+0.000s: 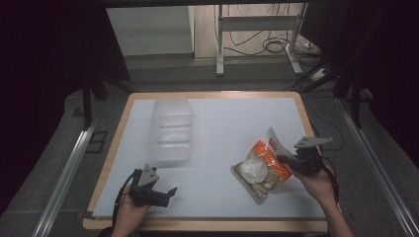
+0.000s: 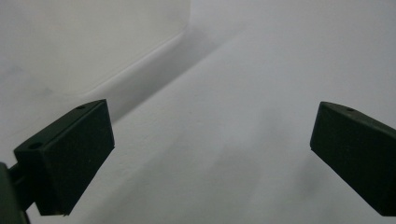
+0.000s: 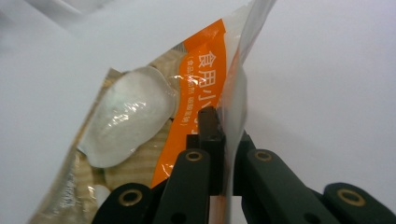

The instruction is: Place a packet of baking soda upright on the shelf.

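Grasp step in hand: right tool (image 3: 223, 140) clamped on the edge of the orange snack bag (image 1: 261, 168), right of the clear plastic container (image 1: 171, 129) on the surface (left tool (image 1: 168, 193) idle, jaws apart, below that container); next move likely calls for lifting toward the container.

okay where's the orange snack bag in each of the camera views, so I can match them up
High view: the orange snack bag lies right of centre on the white table sheet, its edge in the right gripper.
Left gripper view: not in this picture.
Right gripper view: the bag rises from the centre, pinched between the fingers.
Shared landmark: the bag's round white window.
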Motion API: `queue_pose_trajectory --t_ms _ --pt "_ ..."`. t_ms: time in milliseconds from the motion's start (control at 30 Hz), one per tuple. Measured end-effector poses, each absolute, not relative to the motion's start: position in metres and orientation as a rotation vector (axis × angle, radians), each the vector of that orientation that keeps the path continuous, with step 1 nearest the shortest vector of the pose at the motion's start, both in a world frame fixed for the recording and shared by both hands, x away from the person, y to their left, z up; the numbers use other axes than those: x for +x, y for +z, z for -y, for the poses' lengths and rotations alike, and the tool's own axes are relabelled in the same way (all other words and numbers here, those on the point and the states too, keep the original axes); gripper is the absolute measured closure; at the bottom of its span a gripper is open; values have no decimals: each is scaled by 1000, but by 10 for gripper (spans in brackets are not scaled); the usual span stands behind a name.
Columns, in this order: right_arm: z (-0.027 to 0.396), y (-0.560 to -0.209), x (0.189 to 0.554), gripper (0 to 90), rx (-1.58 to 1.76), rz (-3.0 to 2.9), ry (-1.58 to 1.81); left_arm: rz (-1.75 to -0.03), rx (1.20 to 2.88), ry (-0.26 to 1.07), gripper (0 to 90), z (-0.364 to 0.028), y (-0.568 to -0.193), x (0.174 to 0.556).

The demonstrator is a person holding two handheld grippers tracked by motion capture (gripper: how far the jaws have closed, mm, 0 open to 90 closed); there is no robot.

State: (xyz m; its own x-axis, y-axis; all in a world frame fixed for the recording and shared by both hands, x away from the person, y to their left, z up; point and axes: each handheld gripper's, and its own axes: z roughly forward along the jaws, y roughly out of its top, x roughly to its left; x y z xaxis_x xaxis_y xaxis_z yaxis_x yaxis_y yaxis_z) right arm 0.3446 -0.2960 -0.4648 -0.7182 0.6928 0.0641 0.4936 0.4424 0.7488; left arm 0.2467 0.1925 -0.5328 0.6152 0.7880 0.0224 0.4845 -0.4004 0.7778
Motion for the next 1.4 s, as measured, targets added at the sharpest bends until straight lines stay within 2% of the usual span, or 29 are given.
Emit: queue_pose_trajectory --t_ms 267,900,1400 --pt "293 -452 336 892 1026 -2453 1226 -970 2083 549 0 -187 -530 244" --pt "263 -407 320 895 893 -2519 1341 -920 2114 532 0 -174 -531 243" --pt "249 -379 328 895 818 -2494 1313 -906 2122 523 0 -170 -531 242"
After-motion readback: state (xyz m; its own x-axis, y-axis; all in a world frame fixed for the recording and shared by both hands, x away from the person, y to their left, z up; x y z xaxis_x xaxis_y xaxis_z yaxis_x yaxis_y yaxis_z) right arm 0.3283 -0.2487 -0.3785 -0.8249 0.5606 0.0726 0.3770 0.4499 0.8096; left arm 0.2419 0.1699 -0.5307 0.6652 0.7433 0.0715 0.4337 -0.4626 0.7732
